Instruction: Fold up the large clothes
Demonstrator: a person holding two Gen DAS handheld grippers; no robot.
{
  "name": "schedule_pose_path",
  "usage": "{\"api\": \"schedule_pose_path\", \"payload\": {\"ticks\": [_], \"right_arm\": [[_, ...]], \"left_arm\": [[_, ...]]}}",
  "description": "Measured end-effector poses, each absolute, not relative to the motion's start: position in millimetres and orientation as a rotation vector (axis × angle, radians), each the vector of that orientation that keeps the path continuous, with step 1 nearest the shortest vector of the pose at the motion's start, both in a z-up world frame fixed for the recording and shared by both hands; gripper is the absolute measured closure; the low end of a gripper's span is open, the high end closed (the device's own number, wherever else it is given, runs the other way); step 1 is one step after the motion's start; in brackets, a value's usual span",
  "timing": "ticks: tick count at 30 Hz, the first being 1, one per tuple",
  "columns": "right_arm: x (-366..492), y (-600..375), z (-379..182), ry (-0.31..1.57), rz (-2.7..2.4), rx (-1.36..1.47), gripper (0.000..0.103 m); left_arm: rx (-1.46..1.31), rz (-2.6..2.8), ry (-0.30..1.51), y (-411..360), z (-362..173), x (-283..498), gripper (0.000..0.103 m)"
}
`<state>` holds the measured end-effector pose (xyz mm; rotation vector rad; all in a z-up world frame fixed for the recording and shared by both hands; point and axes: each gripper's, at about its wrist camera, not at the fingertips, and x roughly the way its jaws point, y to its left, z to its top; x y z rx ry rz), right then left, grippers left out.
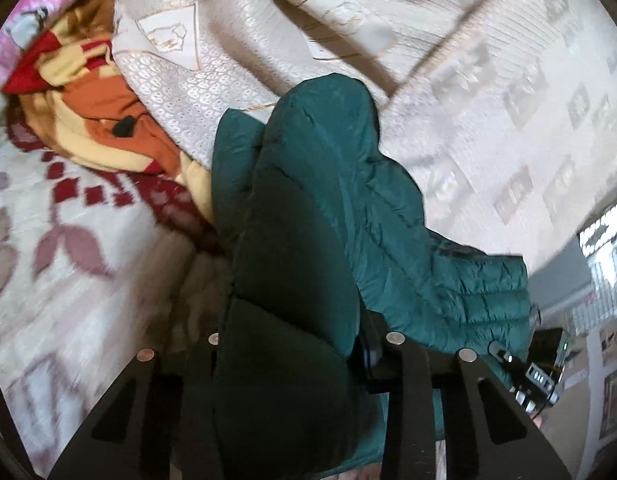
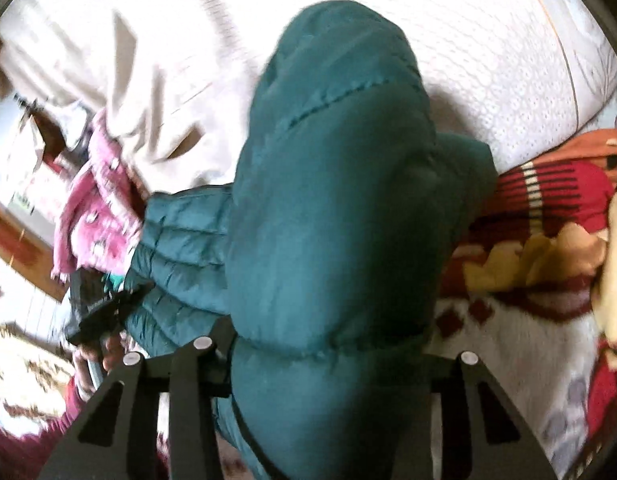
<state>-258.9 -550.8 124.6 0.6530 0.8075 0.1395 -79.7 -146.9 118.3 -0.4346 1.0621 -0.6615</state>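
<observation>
A dark teal quilted puffer jacket [image 1: 308, 208] hangs over the bed. My left gripper [image 1: 304, 344] is shut on a thick fold of it, and the padded cloth bulges up between the fingers and hides their tips. In the right wrist view the same jacket [image 2: 332, 200] fills the middle. My right gripper [image 2: 332, 352] is shut on another fold of it, with the fingertips buried in the cloth. The other gripper shows at the right edge of the left wrist view [image 1: 536, 376], and at the left of the right wrist view [image 2: 96, 316].
A cream patterned bedspread [image 1: 468, 100] covers the bed behind the jacket. A rumpled orange, yellow and red blanket [image 1: 100, 120] lies at the left. A pink garment [image 2: 96, 216] lies beside the jacket. A white and maroon patterned cover [image 1: 68, 240] lies below.
</observation>
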Motion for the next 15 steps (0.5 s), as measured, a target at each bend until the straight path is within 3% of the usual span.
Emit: {"api": "schedule_pose_path", "payload": {"ticks": [7, 10, 12, 15], "right_arm": [[-319.7, -512.7, 123.0, 0.864, 0.165, 0.715, 0.055], [-332.9, -495.0, 108.1, 0.935, 0.023, 0.606, 0.039], [-328.8, -487.7, 89.9, 0.988, -0.085, 0.54, 0.018], [-332.0, -487.3, 84.5, 0.967, -0.14, 0.53, 0.014]], "left_arm": [[-0.332, -0.617, 1.118, -101.1, 134.6, -137.2, 0.099], [-0.29, -0.515, 1.157, -92.2, 113.3, -142.2, 0.079], [-0.26, -0.456, 1.144, -90.0, 102.4, -144.9, 0.057], [-0.199, -0.397, 1.07, -93.2, 111.2, -157.2, 0.055]]}}
